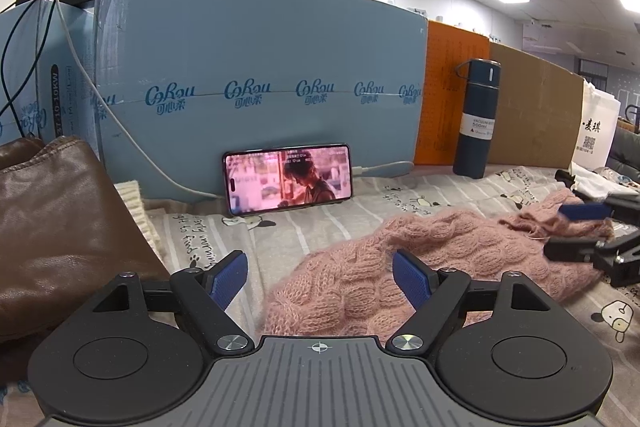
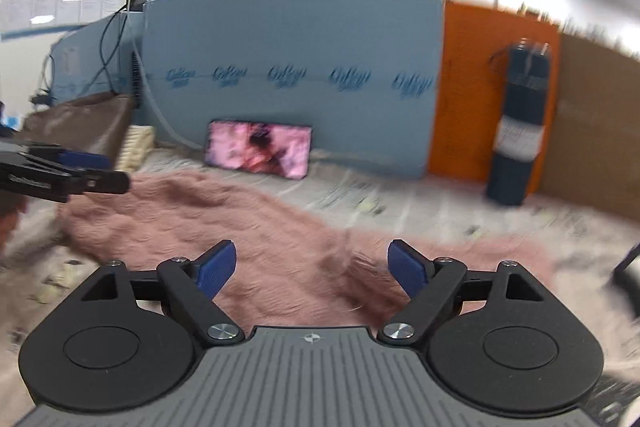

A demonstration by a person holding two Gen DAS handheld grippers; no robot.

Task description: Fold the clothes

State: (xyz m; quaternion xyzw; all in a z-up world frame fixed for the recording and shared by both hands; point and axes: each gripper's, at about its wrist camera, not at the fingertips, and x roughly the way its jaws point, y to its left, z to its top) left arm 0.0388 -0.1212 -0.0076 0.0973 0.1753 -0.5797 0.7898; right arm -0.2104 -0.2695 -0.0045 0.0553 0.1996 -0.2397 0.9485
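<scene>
Spreading across the lower centre of the left wrist view, a printed grey sheet point(image 1: 320, 223) lies bare between a brown leather bag point(image 1: 60, 227) at left and the pink knit sweater point(image 1: 420, 259) at right centre; a blue carton wall point(image 1: 260, 67) closes the back edge, a phone point(image 1: 288, 179) propped against it; the left gripper point(image 1: 320, 279) and right gripper point(image 2: 312, 267) both gape wide, nothing between their jaws

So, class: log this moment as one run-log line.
task: fold clothes | left gripper: open, empty | right gripper: open, empty | pink sweater: flat on bedsheet, unheld
</scene>
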